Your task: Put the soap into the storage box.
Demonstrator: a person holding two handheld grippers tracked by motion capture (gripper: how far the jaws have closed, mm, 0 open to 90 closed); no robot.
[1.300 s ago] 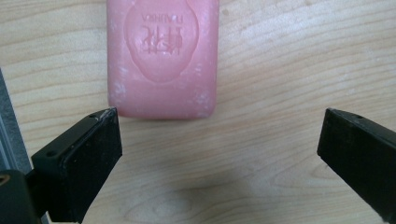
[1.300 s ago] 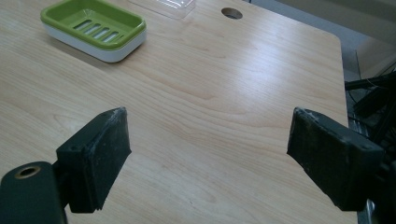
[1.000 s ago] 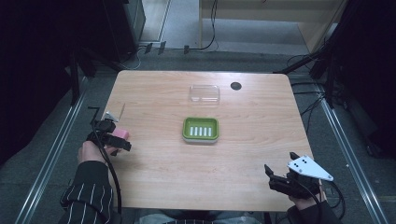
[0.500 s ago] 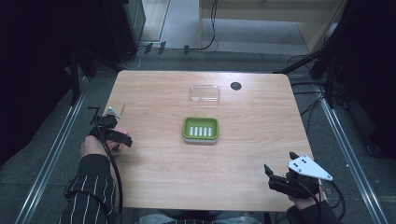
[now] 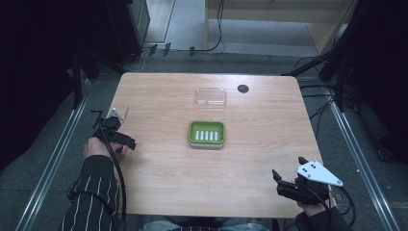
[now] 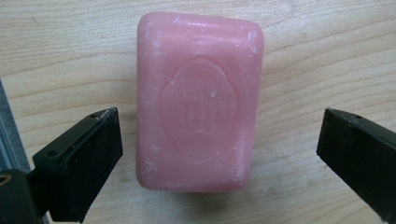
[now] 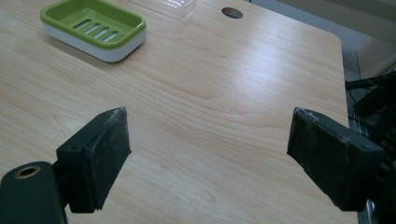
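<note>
The pink rectangular bar of soap (image 6: 200, 108), stamped with an oval emblem, lies flat on the light wooden table (image 5: 250, 120), well to the left of the green slotted plastic soap dish (image 5: 206, 134) and close to the table's left edge. The left gripper (image 6: 219, 156) hangs directly above the soap, pointing down, with its black jaws spread wide on either side of the bar; neither jaw touches it. In the high view the left gripper (image 5: 117, 134) sits at the table's left edge, level with the dish. The right gripper (image 5: 288, 185) is held near the front right corner, well apart from the dish, jaws wide apart and gripping nothing. A clear plastic lid (image 5: 210, 96) lies just behind the dish, with a round dark cable hole (image 5: 243, 88) to the lid's right.
</note>
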